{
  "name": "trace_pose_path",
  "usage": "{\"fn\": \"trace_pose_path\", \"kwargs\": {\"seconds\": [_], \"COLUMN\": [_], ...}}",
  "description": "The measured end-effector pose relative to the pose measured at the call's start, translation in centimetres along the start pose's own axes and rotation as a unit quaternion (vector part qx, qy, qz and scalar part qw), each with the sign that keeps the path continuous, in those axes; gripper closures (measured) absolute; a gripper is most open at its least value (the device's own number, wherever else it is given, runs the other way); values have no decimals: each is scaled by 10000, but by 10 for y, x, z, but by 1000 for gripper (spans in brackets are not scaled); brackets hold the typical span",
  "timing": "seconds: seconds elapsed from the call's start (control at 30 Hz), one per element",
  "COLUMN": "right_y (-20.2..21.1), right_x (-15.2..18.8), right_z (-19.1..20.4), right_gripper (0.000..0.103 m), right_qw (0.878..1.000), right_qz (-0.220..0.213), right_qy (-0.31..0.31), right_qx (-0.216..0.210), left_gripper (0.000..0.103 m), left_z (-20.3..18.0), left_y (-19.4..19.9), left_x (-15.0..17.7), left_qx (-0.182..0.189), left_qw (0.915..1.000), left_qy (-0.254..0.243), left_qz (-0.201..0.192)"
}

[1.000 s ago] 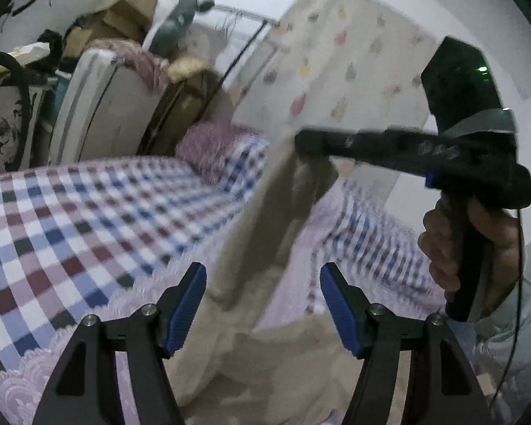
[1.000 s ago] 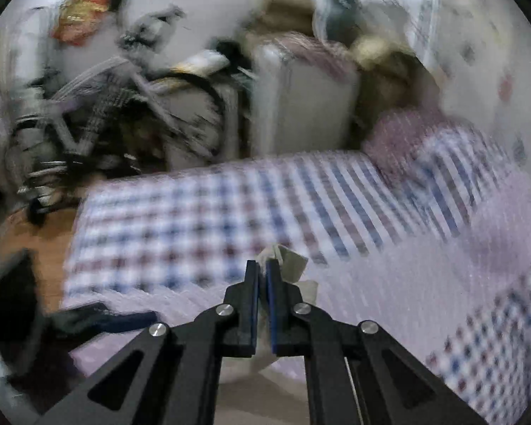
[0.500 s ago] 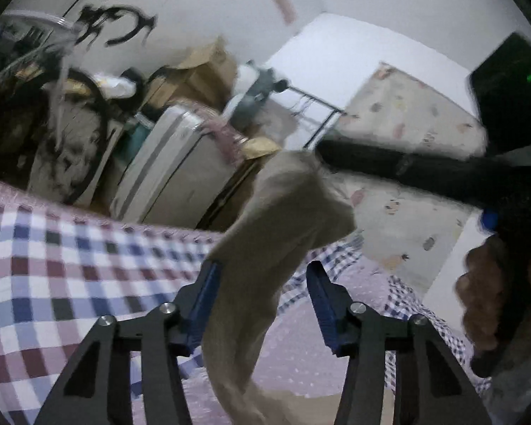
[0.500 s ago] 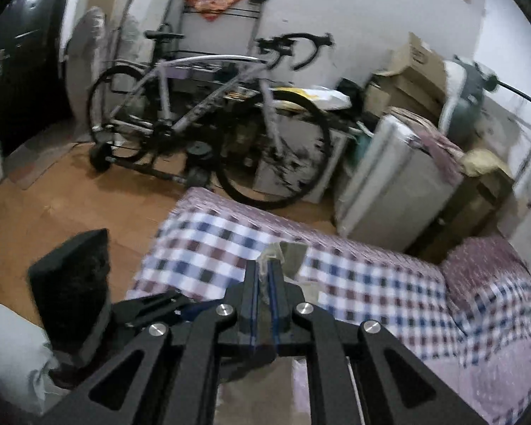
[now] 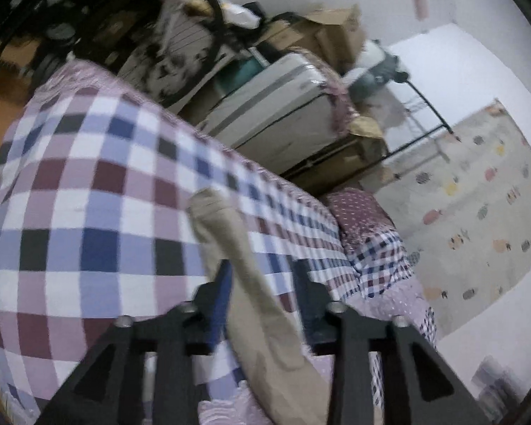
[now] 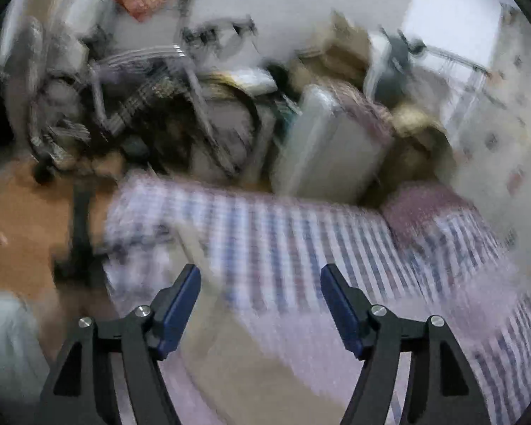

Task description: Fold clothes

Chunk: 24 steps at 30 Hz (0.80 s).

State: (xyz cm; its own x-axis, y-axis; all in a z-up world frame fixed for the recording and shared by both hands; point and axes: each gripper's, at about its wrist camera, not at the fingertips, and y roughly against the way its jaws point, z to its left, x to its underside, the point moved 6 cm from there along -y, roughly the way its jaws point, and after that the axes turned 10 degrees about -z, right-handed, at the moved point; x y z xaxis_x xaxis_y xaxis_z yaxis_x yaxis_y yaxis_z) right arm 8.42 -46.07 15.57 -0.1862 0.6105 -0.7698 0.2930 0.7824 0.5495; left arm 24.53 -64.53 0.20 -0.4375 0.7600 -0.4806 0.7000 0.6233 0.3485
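A beige garment (image 5: 251, 283) lies as a long strip on the checked bed cover (image 5: 88, 194), its far end near the bed's middle. The strip runs between the fingers of my left gripper (image 5: 265, 283), whose jaws are opening. The left blue pad (image 5: 223, 290) touches the cloth's edge and the right finger stands apart from it. In the blurred right wrist view, my right gripper (image 6: 260, 304) is opening wide above the bed (image 6: 301, 241) with nothing between its pads. The beige garment (image 6: 230, 372) lies under it.
Behind the bed stand a pale suitcase (image 5: 276, 113), cardboard boxes (image 5: 329, 35) and a bicycle (image 6: 131, 99). A dotted pillow (image 5: 361, 212) sits at the bed's right end by a patterned wall cloth (image 5: 478, 194). Wooden floor (image 6: 24, 230) lies left of the bed; a pale sleeve (image 6: 3, 347) shows at lower left.
My right gripper has let go of the beige garment and opened wide. The cloth, which hung from it, now lies on the bed. My left gripper has swung down and rolled.
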Motion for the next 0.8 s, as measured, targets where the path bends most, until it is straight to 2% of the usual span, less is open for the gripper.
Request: {"fn": "trace_pose_path", "kwargs": {"seconds": [0.07, 0.17, 0.27, 0.37, 0.4, 0.43, 0.5, 0.57, 0.6, 0.7, 0.73, 0.8], "right_y": [3, 11, 16, 17, 16, 14, 13, 15, 17, 26, 30, 38], "right_x": [52, 129, 179, 220, 232, 244, 255, 255, 253, 243, 239, 232], "right_z": [-5, 0, 17, 29, 31, 33, 36, 39, 41, 43, 44, 46], "right_gripper": [29, 30, 30, 34, 39, 44, 70, 84, 96, 98, 99, 98], "right_qw": [9977, 9874, 9782, 9670, 9630, 9592, 9579, 9588, 9593, 9618, 9634, 9646], "right_qz": [610, 1438, 1935, 2372, 2492, 2606, 2628, 2605, 2611, 2576, 2531, 2493], "right_qy": [-236, -518, -574, -424, -410, -418, -715, -757, -680, -660, -673, -758], "right_qx": [173, 408, 479, 833, 936, 1018, 906, 837, 839, 657, 565, 403], "left_gripper": [55, 55, 55, 58, 76, 99, 102, 103, 103, 103, 103, 103], "left_z": [3, -2, -6, -5, -2, 1, 12, 20, 19, 22, 28, 48], "left_y": [-7, -26, -30, -32, -33, -34, -36, -30, -24, 9, 19, 23], "left_x": [12, 32, 41, 42, 42, 43, 41, 33, 25, -4, -12, -17], "left_qx": [17, 189, 140, 197, 187, 149, 232, 313, 303, 378, 238, -96], "left_qw": [9996, 9957, 9939, 9939, 9940, 9940, 9943, 9949, 9967, 9966, 9951, 9930], "left_qy": [1, -146, -439, -405, -360, -298, 99, 428, 426, 608, 685, 906], "left_qz": [291, 897, 1001, 1009, 1019, 1037, 1034, 860, 627, -405, -665, -751]}}
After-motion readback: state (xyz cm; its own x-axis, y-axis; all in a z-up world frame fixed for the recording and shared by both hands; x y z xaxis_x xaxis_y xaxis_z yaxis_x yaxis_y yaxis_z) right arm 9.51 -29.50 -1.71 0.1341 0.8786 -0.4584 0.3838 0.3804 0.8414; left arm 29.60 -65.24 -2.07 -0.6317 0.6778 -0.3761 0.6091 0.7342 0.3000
